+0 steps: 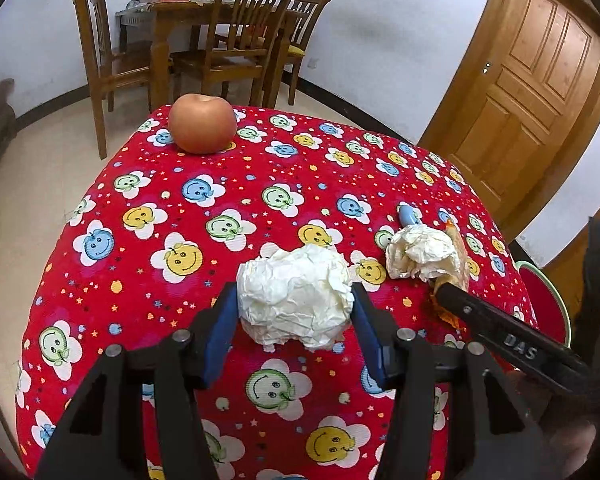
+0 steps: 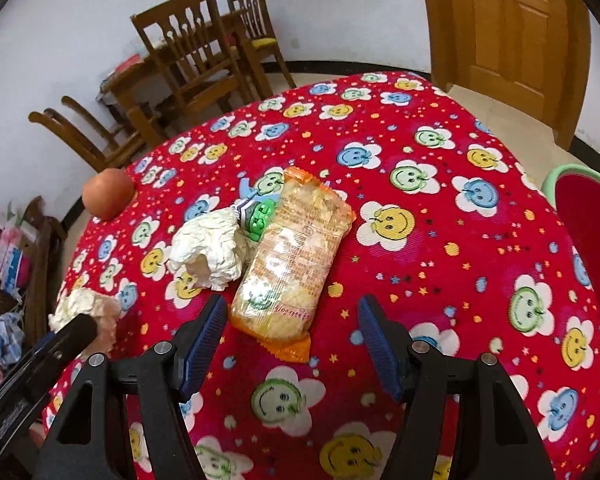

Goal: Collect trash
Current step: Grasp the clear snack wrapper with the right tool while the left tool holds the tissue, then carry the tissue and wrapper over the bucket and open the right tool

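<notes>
Left wrist view: left gripper clamps a crumpled white paper ball.
Right gripper open, empty; orange snack wrapper and second paper wad uncollected on table.

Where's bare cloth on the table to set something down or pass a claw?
Free: the wide stretch between the apple and the held paper wad, and the cloth between the snack packet and the red bin. Crowded: second paper wad, green clip and packet touch in one cluster.

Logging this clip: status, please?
Left gripper shut on paper wad. Right gripper open, short of snack wrapper. Second wad against wrapper.
</notes>
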Motion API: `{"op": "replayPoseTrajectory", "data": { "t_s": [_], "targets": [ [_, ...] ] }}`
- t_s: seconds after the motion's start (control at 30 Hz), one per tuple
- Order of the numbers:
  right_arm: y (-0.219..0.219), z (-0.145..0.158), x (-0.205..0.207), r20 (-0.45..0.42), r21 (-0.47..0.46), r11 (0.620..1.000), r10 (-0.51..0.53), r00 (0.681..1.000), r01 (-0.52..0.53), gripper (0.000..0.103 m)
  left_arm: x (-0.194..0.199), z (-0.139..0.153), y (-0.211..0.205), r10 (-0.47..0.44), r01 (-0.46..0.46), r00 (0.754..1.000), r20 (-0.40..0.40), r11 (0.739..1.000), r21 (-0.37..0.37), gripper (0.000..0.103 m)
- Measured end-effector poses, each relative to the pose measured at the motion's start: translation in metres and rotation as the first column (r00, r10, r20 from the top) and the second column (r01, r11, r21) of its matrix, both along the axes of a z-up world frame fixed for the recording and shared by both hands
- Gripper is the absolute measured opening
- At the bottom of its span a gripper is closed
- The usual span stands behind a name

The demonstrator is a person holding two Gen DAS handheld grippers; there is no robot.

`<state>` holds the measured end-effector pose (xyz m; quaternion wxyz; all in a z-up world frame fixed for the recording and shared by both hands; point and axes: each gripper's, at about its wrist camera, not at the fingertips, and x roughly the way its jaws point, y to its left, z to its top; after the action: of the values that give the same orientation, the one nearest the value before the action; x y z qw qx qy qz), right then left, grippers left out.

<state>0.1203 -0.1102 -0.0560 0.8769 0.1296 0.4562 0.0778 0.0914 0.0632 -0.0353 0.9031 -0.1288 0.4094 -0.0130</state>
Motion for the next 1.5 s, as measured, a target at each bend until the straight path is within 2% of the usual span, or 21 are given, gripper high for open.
{"op": "replayPoseTrajectory", "data": {
  "t_s": [0.3,0.33,0.43,0.67,1.03,1.2,1.33,1.5],
  "targets": [
    [0.005,-0.003,0.005,0.011,-0.036,0.999,-0.015,1.0,0.015,0.068,-0.002,0.0,-0.004,-0.005,0.005,1.0,0.001,1.0,0.008,0.056],
    [0.005,-0.003,0.005,0.011,-0.042,0.999,-0.016,1.0,0.016,0.064,-0.003,0.001,-0.005,-0.006,0.006,1.0,0.002,1.0,0.008,0.056],
    [-0.001,-0.004,0.003,0.013,-0.062,0.998,-0.02,1.0,0.021,0.043,-0.005,0.003,-0.007,-0.009,0.009,1.0,0.006,1.0,0.008,0.056],
    [-0.024,0.002,-0.013,0.026,-0.008,0.999,-0.031,0.999,0.031,0.041,-0.012,0.01,-0.015,-0.028,0.027,0.999,0.018,1.0,0.01,0.056],
    [-0.07,0.029,-0.061,0.127,-0.011,0.996,-0.091,0.988,0.093,0.041,-0.021,0.028,-0.048,-0.113,0.114,0.993,0.044,0.993,-0.013,0.056],
    [-0.102,0.037,-0.08,0.156,0.0,0.989,-0.149,0.976,0.151,0.041,-0.025,0.034,-0.075,-0.178,0.179,0.983,0.047,0.984,-0.015,0.056],
    [-0.129,0.038,-0.092,0.172,-0.008,0.978,-0.205,0.964,0.21,0.041,-0.024,0.036,-0.095,-0.234,0.236,0.971,0.04,0.971,-0.048,0.056],
    [-0.165,0.032,-0.103,0.156,0.008,0.96,-0.279,0.947,0.282,0.041,-0.023,0.037,-0.125,-0.3,0.301,0.953,0.035,0.952,-0.056,0.056]
  ]
}}
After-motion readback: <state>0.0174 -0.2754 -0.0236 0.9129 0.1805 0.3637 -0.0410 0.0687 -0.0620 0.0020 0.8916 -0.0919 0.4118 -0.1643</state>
